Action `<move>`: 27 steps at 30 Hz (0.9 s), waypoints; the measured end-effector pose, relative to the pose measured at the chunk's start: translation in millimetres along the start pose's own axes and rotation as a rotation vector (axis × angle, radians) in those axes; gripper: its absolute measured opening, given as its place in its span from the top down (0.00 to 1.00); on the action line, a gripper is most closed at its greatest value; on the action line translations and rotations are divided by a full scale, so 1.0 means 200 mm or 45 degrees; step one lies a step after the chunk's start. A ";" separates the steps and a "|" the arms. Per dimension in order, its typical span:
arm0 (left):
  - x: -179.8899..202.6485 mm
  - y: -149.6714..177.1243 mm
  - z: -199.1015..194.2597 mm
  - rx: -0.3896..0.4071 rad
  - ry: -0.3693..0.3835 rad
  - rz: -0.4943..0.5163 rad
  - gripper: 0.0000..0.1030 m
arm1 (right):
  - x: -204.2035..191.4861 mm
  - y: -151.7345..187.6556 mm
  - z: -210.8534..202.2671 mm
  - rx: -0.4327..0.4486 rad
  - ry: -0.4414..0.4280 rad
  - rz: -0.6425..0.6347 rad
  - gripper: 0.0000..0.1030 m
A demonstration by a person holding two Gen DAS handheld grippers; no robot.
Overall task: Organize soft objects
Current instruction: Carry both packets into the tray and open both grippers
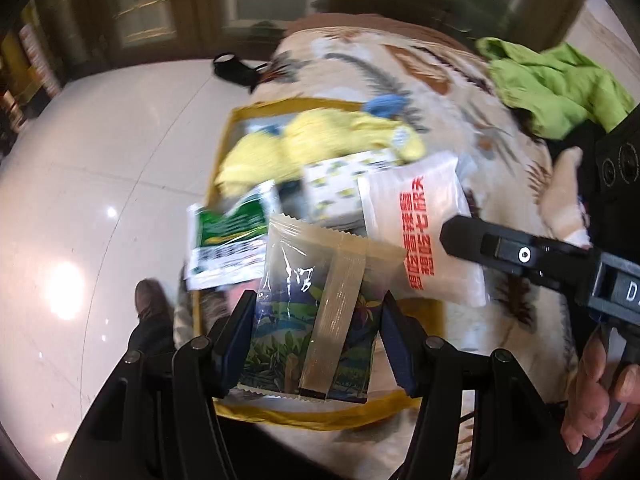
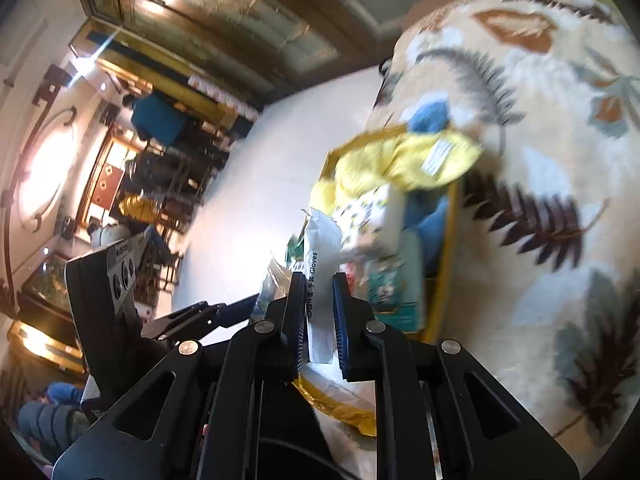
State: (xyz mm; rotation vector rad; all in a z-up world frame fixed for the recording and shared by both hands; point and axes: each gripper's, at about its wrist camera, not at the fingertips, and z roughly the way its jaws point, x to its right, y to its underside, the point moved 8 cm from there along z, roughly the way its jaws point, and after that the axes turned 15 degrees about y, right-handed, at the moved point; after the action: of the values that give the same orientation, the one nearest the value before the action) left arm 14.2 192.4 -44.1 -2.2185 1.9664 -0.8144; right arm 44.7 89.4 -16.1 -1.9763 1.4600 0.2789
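Snack packet (image 1: 308,312), leafy print, clear top: clamped between fingers of left gripper (image 1: 316,332), held over yellow-rimmed box (image 1: 224,148). White glove packet (image 2: 320,280): pinched edge-on in right gripper (image 2: 318,308), jaws closed on it, at box edge. Box contents: yellow cloth (image 1: 320,144), tissue pack (image 1: 340,188), green packet (image 1: 228,240). Box sits on leaf-patterned blanket (image 2: 540,160); green garment (image 1: 560,84) well apart.

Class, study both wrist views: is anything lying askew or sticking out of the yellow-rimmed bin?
Yes. The yellow cloth droops over the bin's far rim instead of lying inside, and packets are piled at odd angles. The left tool grips a leaf-printed pouch; the right tool grips a white glove packet.
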 end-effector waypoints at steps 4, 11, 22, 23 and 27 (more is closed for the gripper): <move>-0.08 0.02 0.03 0.002 -0.035 -0.036 0.42 | -0.02 0.03 0.15 -0.090 -0.009 -0.001 0.88; -0.13 0.05 0.10 0.002 -0.054 -0.080 0.42 | 0.05 0.05 0.28 -0.142 0.066 0.012 0.83; -0.17 0.09 0.04 0.010 -0.150 -0.109 0.38 | 0.09 0.04 0.19 -0.118 0.177 -0.021 0.71; -0.17 0.09 0.03 0.015 -0.153 -0.110 0.36 | 0.08 0.04 0.17 -0.106 0.186 -0.031 0.71; -0.17 0.08 -0.04 0.057 -0.178 -0.112 0.33 | 0.08 0.02 0.09 -0.055 0.212 -0.047 0.71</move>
State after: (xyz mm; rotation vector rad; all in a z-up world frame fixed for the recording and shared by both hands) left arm -4.6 223.9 -55.2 -2.2831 1.7826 -0.6844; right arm 50.8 86.8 -39.5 -2.1012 1.5296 0.1328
